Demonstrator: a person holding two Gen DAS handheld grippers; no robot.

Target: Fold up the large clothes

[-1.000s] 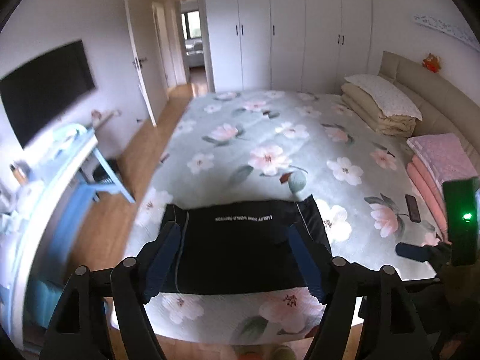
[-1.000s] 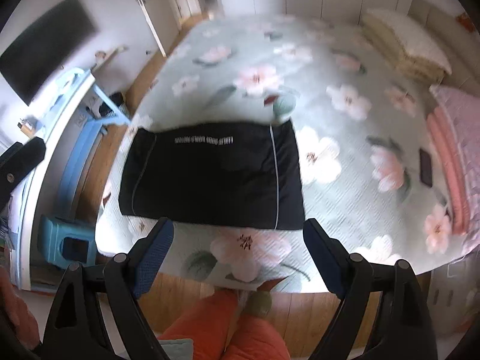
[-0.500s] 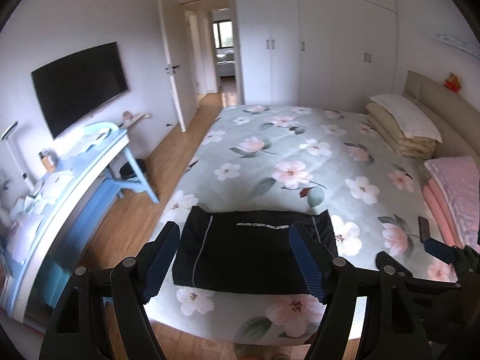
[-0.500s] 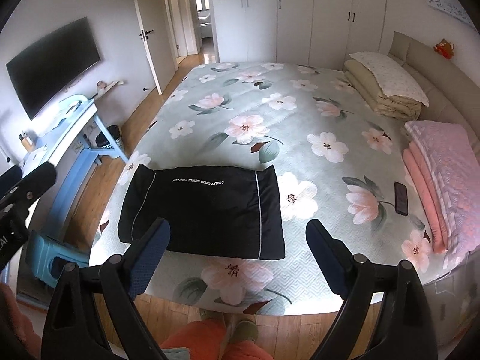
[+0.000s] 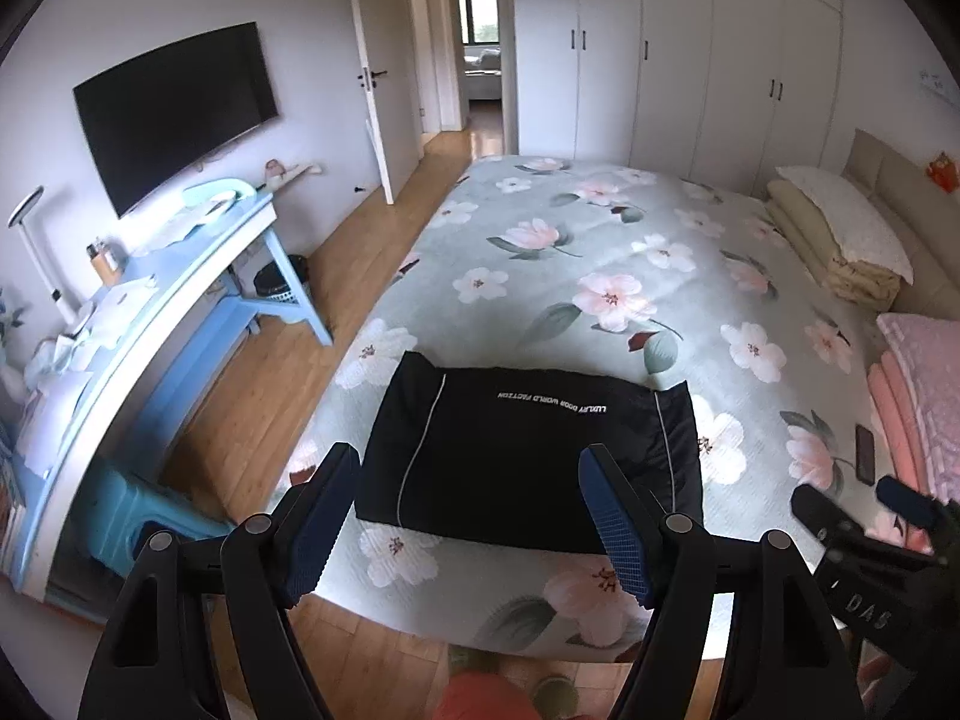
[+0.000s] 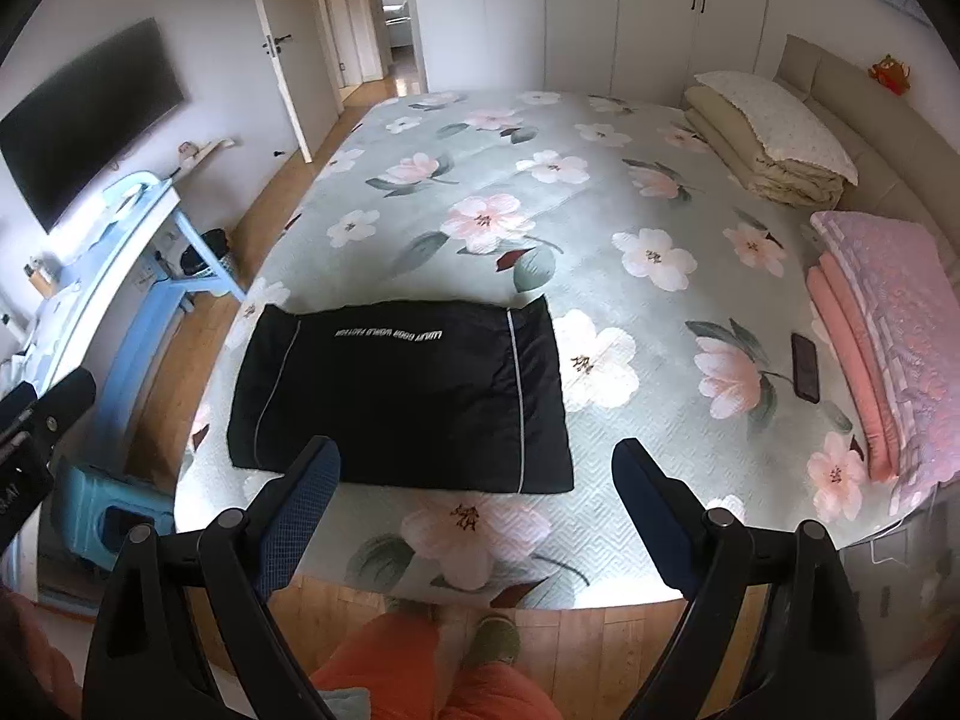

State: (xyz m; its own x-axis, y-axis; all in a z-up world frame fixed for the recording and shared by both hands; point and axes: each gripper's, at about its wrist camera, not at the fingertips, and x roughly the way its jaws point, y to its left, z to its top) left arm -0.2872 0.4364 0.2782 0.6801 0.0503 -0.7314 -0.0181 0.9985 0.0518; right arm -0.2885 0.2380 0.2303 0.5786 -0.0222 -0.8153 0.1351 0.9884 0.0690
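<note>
1. The black garment (image 5: 528, 456) is folded into a neat rectangle and lies flat on the floral bedspread (image 5: 630, 276), close to the near edge of the bed and toward its left corner. White lettering runs along its far edge, and a thin pale stripe runs down each side.

2. The left gripper (image 5: 474, 516) hangs above the near edge of the bed with its jaws spread wide and nothing between them. The blue pads (image 5: 612, 528) are clear of the fabric, so it's fully released.

3. Same deal for the right gripper (image 6: 474, 498): jaws wide apart, empty, up in the air over the bed's near edge, just off the garment's near right corner. It's not touching the cloth either.

4. A dark phone (image 6: 804, 366) lies on the bedspread off to the right, just beside a stack of folded pink blankets (image 6: 882, 336). It's well apart from the garment.

5. Further back on the right there's a folded beige quilt with a pillow (image 6: 774, 132) on top, up by the headboard.

6. On the left there's a light blue desk (image 5: 180, 312) against the wall under a wall-mounted TV (image 5: 174, 114), with a blue stool (image 6: 114, 516) near the bed's corner.

7. The person's orange trousers (image 6: 420, 666) and shoes show at the bottom of the right wrist view, standing on the wooden floor right at the bed's edge.
</note>
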